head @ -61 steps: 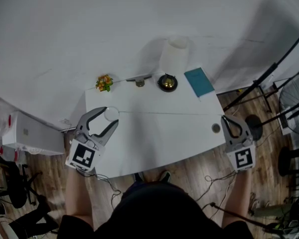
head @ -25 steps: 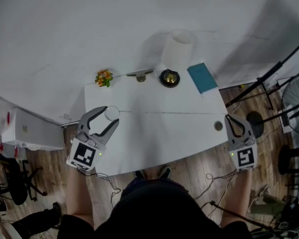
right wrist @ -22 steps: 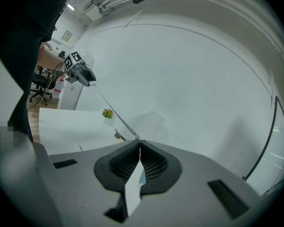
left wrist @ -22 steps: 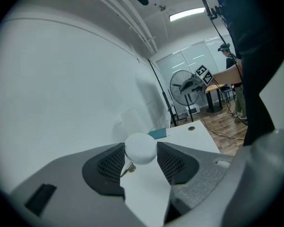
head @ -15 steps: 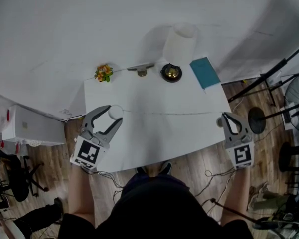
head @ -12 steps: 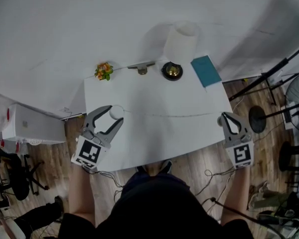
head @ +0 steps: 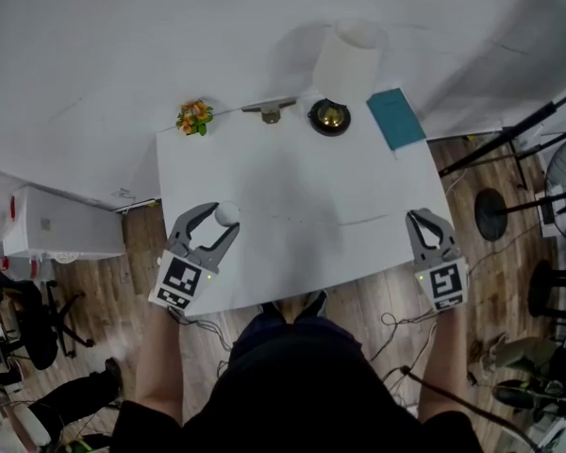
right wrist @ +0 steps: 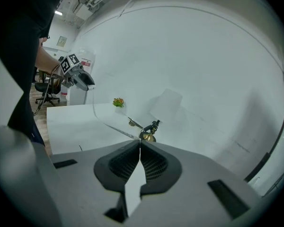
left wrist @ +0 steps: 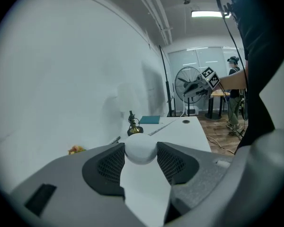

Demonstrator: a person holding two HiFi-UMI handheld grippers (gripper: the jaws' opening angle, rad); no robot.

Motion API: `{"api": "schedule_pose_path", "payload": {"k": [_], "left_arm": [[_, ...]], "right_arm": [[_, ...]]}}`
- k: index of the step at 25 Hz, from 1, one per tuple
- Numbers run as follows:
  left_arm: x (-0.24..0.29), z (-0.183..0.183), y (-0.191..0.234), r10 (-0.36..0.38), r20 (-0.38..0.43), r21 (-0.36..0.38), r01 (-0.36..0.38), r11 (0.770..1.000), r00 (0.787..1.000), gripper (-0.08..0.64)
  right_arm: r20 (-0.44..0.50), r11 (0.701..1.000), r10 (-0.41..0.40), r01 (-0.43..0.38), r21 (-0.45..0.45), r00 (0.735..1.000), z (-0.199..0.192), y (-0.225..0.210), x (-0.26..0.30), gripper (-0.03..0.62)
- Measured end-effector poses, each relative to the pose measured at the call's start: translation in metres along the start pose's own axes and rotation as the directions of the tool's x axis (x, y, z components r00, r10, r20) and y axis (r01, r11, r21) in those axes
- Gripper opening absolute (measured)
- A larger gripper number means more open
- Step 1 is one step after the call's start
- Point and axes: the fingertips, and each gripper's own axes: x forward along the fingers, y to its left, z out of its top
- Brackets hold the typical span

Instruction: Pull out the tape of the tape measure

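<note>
Left gripper view shows the smooth white round tape measure [left wrist: 141, 153] pinched between the meshed dark-grey pads of the left claw [head: 224, 221], over the white bench's [head: 292, 173] near left part. Its thin pale tape [right wrist: 105, 125] bows across to the right claw [right wrist: 140, 143], whose jaws are closed on its end. Along the far edge stand an orange-and-green flower sprig [head: 194, 117], a brass ornament on a dark round base [head: 329, 117], a tall white cylinder [head: 349, 57] and a flat teal book [head: 396, 118], well clear of the tape.

Left hand-held gripper [head: 219, 218] clamps tape measure [head: 227, 213] — right hand-held gripper [head: 418, 216] pinches the tape [right wrist: 105, 125]
</note>
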Motion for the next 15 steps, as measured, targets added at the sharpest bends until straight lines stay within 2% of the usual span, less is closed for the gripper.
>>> {"api": "schedule_pose_path", "payload": {"k": [6,10,15], "left_arm": [[0.031,-0.063,-0.024,-0.053,-0.093,-0.118,0.042,0.992,0.994,0.212],[0.050,-0.109,-0.039,-0.083,-0.169,-0.185,0.051,0.981,0.982,0.212],[0.061,-0.153,-0.056,-0.106,-0.253,-0.241,0.043,0.970,0.962,0.212]], "right_arm": [[-0.045,0.986,0.054,-0.046,0.158,0.998,-0.054,0.007,0.039,0.012],[-0.106,0.958,0.104,-0.072,0.277,0.989,-0.101,0.019,0.066,0.012],[-0.203,0.945,0.188,-0.121,0.302,0.961,-0.145,0.047,0.095,0.012]]}}
